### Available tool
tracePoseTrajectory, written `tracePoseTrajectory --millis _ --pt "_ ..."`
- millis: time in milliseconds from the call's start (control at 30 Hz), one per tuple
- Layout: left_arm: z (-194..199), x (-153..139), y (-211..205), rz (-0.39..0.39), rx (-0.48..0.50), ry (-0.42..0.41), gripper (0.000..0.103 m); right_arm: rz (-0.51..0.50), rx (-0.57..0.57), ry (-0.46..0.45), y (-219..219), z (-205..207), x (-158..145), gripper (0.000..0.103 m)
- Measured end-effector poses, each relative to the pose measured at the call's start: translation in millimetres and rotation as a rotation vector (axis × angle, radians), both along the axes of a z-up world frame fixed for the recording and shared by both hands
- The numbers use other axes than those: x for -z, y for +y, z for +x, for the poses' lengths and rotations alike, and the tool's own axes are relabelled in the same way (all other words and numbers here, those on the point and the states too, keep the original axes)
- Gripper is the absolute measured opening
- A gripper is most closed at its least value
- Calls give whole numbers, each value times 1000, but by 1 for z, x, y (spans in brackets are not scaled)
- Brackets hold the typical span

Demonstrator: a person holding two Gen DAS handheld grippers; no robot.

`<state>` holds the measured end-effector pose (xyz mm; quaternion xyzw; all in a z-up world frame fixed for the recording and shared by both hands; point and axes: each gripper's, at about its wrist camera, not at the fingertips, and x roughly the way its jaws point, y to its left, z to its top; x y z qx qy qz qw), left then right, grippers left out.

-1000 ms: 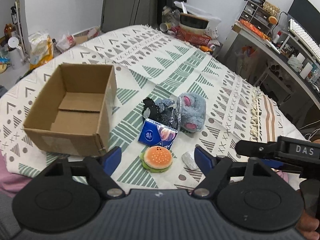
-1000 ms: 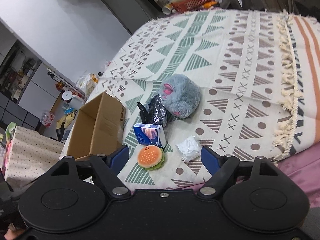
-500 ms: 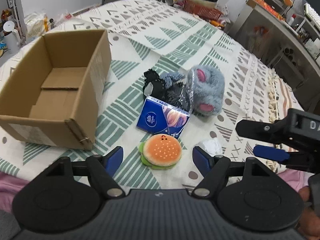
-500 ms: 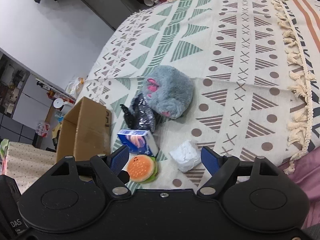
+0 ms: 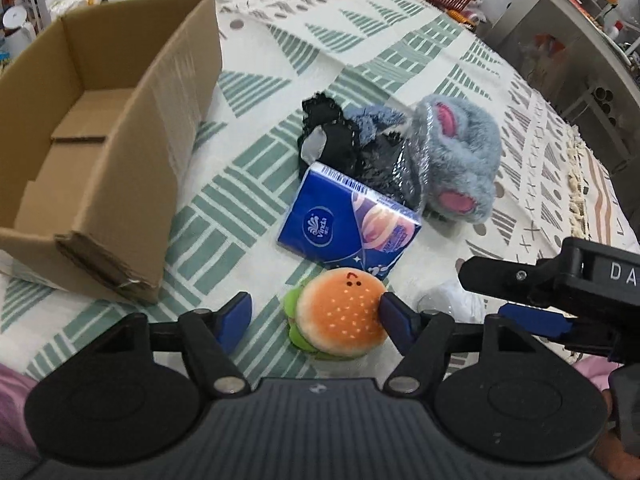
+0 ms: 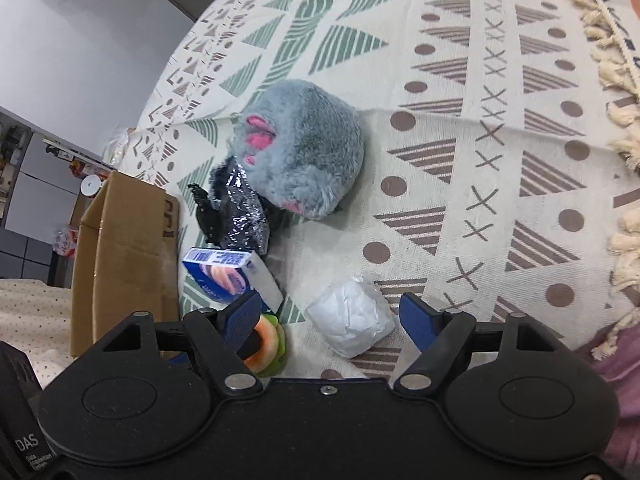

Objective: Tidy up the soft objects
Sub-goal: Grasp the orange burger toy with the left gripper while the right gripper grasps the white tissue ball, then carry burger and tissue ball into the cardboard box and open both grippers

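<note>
Cardboard box (image 5: 100, 132) empty, nothing sorted. Our left gripper (image 5: 316, 316) spread around the orange plush burger (image 5: 340, 320), not clenched; our right gripper (image 6: 328, 312) released around the white crumpled wad (image 6: 352, 326).

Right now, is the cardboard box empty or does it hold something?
Empty, as far as visible: the cardboard box shows only its bare bottom flaps; its near corner is hidden by the wall.

Black tongs (image 5: 316, 312), blue finger pads (image 6: 418, 316), silver screws, "DAS" lettering
</note>
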<state>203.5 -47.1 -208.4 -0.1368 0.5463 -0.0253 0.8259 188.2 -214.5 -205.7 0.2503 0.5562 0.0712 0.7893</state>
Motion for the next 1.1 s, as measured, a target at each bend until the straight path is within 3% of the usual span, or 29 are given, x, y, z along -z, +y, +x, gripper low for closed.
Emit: tracePoseTrajectory --millis 167,233,300,433,533,567,1100 --pt "5 6 -8 -20 6 2 63 4 -14 35 4 6 11 68" --pt "6 9 -11 -26 11 1 55 3 -14 50 4 8 16 63" --pt "5 10 -11 -35 5 0 49 8 -17 64 6 8 20 49" --pt "1 9 -9 -61 -11 -10 34 14 -15 40 7 6 17 47" --pt "-3 5 -6 -89 -20 -13 29 36 -1 26 3 2 13 45" --pt "-4 3 -5 -91 -21 -17 29 46 0 17 3 0 11 39" --pt "-32 -57 19 -106 -39 -170 28 83 -20 -143 5 -18 -37 36"
